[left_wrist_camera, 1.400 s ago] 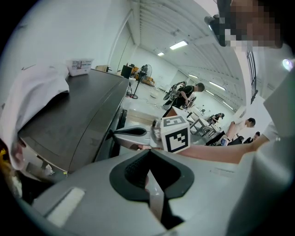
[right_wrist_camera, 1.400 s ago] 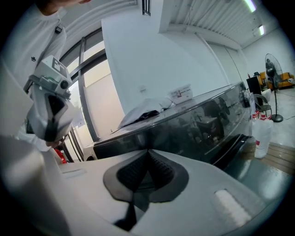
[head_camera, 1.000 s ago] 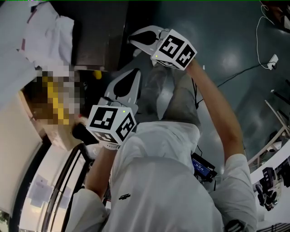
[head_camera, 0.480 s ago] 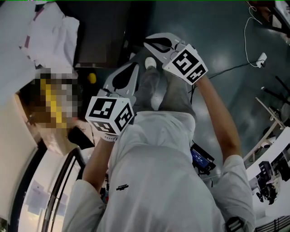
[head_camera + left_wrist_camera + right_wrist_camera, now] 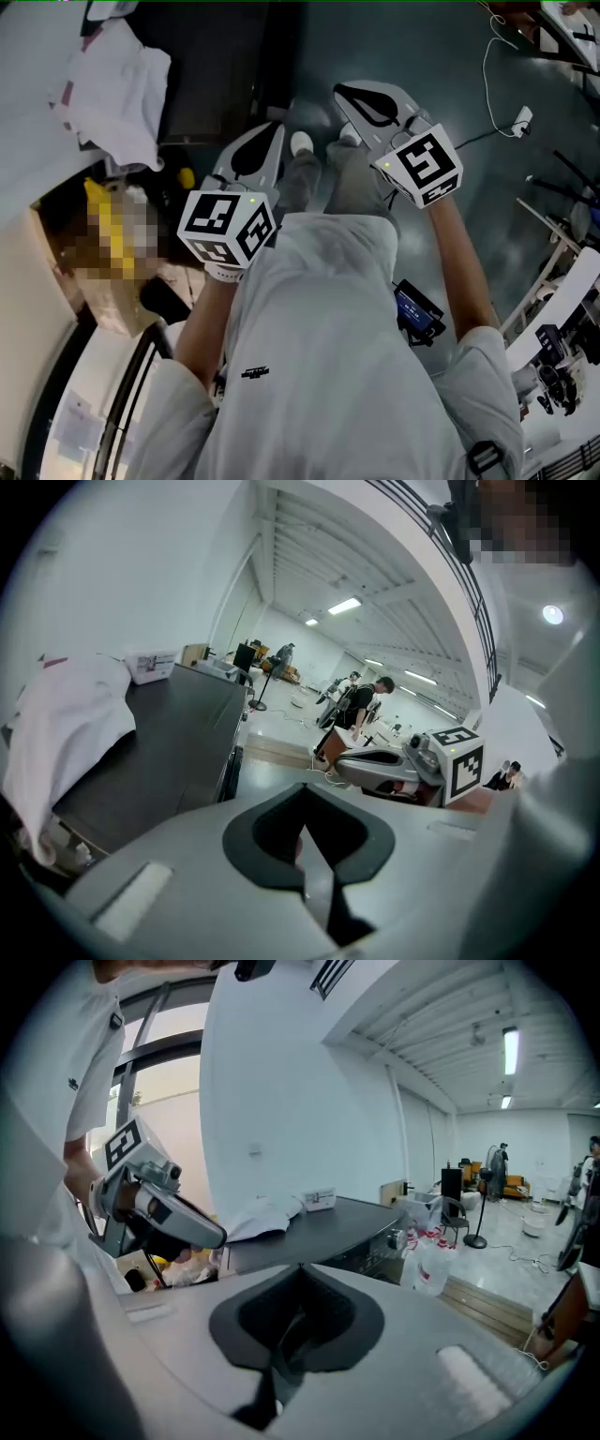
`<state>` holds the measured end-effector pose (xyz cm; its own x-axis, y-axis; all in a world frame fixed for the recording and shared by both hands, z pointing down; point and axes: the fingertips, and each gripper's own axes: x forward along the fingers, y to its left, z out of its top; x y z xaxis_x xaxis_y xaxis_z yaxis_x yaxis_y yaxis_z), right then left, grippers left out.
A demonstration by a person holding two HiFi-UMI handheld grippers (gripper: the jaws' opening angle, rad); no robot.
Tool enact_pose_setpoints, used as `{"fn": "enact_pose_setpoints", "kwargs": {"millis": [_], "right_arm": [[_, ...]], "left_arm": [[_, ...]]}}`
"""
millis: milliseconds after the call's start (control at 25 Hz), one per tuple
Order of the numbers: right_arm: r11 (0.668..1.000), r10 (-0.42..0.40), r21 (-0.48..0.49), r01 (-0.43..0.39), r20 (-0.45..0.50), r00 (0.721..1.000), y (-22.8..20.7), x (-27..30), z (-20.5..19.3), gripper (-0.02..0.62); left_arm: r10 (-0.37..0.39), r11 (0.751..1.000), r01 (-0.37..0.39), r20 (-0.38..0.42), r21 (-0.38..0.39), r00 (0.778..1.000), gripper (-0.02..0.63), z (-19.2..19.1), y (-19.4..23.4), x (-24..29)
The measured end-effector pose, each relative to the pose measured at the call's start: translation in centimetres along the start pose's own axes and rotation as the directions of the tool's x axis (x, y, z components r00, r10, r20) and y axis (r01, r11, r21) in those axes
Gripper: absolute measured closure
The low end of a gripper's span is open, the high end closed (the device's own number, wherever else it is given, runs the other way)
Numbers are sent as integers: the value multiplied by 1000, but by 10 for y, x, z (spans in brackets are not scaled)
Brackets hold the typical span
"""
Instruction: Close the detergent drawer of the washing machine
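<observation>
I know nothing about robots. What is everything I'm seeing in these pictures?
washing machine: one, dark grey, ahead on the person's left.
cloth: one, white, on the machine's top.
box: one, small, white, on the machine's top beside the cloth.
cable: one, white with a plug, on the floor at far right.
shoes: two, white, on the floor between the grippers.
left gripper: one, grey with a black-and-white marker cube, fingers together, empty.
right gripper: one, same colours, fingers together, empty.
</observation>
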<state>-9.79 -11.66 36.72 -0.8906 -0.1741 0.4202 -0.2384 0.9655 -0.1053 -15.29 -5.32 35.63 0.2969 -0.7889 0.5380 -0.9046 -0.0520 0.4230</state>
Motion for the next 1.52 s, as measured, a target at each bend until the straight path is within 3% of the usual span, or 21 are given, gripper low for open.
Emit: {"fn": "enact_pose_setpoints", "kwargs": {"millis": [320, 600, 1120, 1320, 1520], "right_arm": [[993, -117, 17, 117, 18, 993, -7, -50, 25, 601], [967, -253, 51, 251, 32, 967, -7, -96, 43, 601], [861, -509, 93, 501, 123, 852, 2, -172, 83, 600], [826, -564, 133, 548, 160, 810, 4, -182, 90, 601], [811, -585, 125, 572, 181, 790, 5, -183, 93, 601]], "left_arm": [[-22, 1000, 21, 69, 24, 997, 588, 31, -4, -12], [-43, 997, 31, 167, 72, 985, 588, 60, -11, -29], [-135, 988, 107, 268, 115, 954, 587, 102, -29, -51], [-157, 981, 120, 265, 150, 951, 588, 110, -37, -55], [-170, 976, 127, 262, 175, 950, 588, 113, -42, -55]]}}
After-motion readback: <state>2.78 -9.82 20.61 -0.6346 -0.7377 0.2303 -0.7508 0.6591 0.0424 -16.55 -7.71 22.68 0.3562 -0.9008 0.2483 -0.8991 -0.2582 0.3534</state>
